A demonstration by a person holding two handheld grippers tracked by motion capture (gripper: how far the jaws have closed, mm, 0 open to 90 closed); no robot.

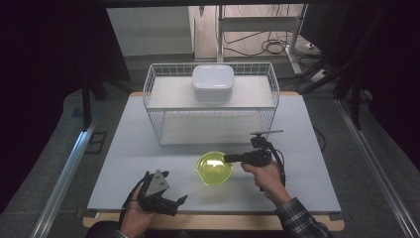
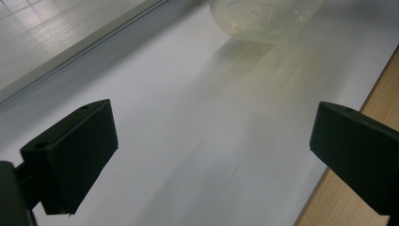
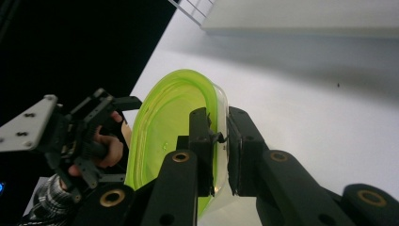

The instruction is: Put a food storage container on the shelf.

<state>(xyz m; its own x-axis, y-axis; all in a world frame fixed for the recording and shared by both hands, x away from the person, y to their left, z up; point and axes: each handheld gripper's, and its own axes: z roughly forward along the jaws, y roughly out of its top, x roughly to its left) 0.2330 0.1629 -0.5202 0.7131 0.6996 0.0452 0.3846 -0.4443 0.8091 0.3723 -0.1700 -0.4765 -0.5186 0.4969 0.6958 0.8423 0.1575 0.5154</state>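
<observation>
A translucent lime-green bowl (image 1: 214, 168) sits on the white table top, just in front of the wire basket. My right gripper (image 1: 229, 158) reaches in from the right and is shut on the bowl's right rim. In the right gripper view the two black pads (image 3: 241, 141) pinch the bowl's (image 3: 160, 127) thin wall, one inside and one outside. My left gripper (image 1: 176, 187) rests in the hand near the table's front edge, left of the bowl, jaws wide open and empty. In the left gripper view the bowl (image 2: 263, 19) lies ahead of the left gripper (image 2: 211, 136), well beyond the jaws.
A white wire basket (image 1: 148, 84) stands at the back of the white table top (image 1: 124, 158), and a white lidded box (image 1: 213, 82) sits on its upper shelf. The wooden front edge (image 2: 376, 94) runs close beside the left gripper.
</observation>
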